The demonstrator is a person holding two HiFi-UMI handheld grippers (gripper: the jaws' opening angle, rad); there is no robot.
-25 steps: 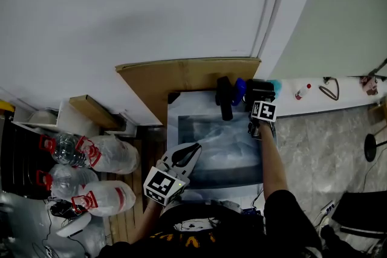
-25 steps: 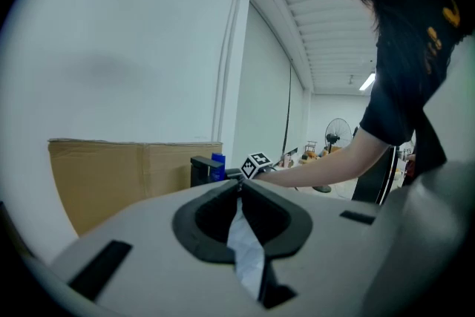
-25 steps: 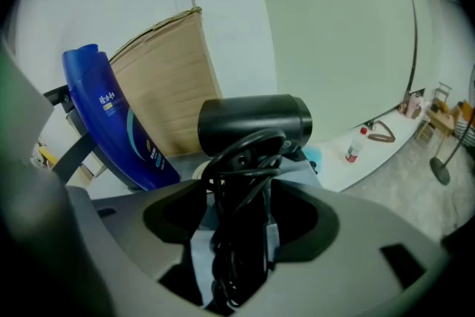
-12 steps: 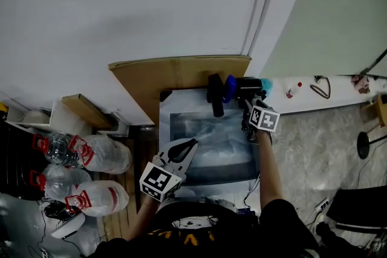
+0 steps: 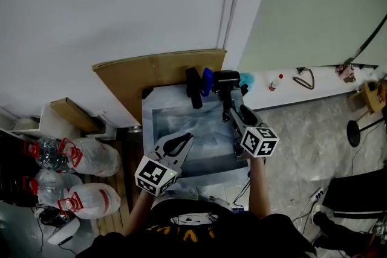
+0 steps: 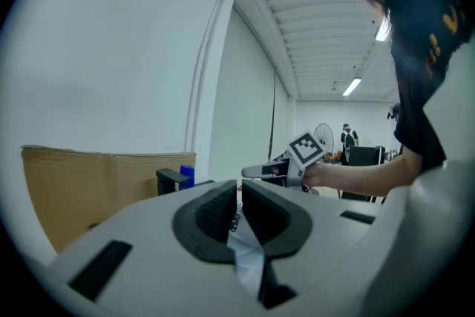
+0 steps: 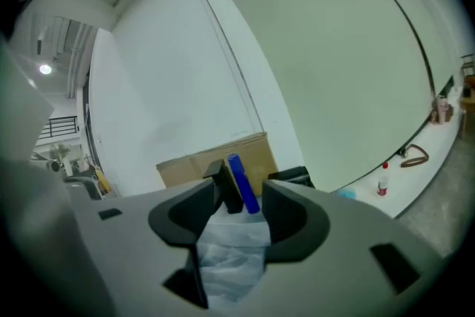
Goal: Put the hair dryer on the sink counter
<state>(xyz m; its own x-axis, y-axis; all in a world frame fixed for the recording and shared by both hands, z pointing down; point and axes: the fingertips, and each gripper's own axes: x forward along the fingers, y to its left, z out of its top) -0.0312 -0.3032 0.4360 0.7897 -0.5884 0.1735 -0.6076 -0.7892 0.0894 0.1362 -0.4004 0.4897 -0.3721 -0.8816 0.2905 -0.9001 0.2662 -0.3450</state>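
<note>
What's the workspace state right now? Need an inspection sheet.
Surface: sink counter, draped in clear plastic film.
Job's things: hair dryer, probably the black blocky item, resting at the counter's rear right corner, not held.
Clutter: black item and blue item at the rear edge; cardboard sheet behind; bagged bottles on the floor at left.
Grippers: left gripper shut, empty; right gripper closing, nothing between its jaws.
Cables: white lead on the floor at right.
Surroundings: white wall, ledge with small bottle.

White wall (image 5: 109, 3), pale green wall (image 5: 314, 3) — grey marbled floor (image 5: 302, 115), cardboard sheet (image 5: 151, 69).
</note>
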